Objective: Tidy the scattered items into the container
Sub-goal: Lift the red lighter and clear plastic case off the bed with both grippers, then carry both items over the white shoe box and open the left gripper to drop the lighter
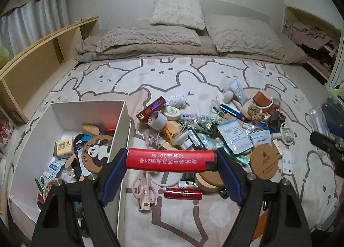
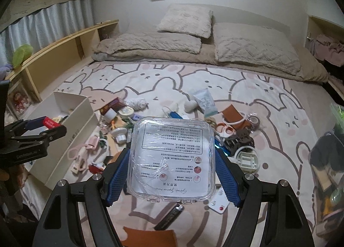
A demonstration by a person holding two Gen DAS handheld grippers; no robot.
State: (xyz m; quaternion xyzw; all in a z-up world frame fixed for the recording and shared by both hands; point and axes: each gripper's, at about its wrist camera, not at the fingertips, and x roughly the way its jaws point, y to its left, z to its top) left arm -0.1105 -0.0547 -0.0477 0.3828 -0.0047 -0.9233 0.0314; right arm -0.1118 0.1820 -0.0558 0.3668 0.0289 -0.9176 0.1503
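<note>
My left gripper (image 1: 171,160) is shut on a red lighter (image 1: 171,159), held crosswise between the blue pads above the bed, just right of the white box (image 1: 120,137). That box holds a panda coaster (image 1: 97,152) and several small items. My right gripper (image 2: 172,161) is shut on a clear square plastic case (image 2: 172,159) with a printed sheet inside, lifted over the scattered pile. In the right wrist view the left gripper (image 2: 46,125) with the red lighter (image 2: 50,122) hovers by the box (image 2: 79,122).
Scattered on the bunny-print sheet (image 1: 161,70): pink scissors (image 1: 144,186), a red tube (image 1: 182,194), round wooden coasters (image 1: 264,163), packets, a white tube (image 2: 205,102), a dark hair claw (image 2: 238,139), a black lighter (image 2: 169,218). Pillows lie at the headboard; wooden shelf on the left.
</note>
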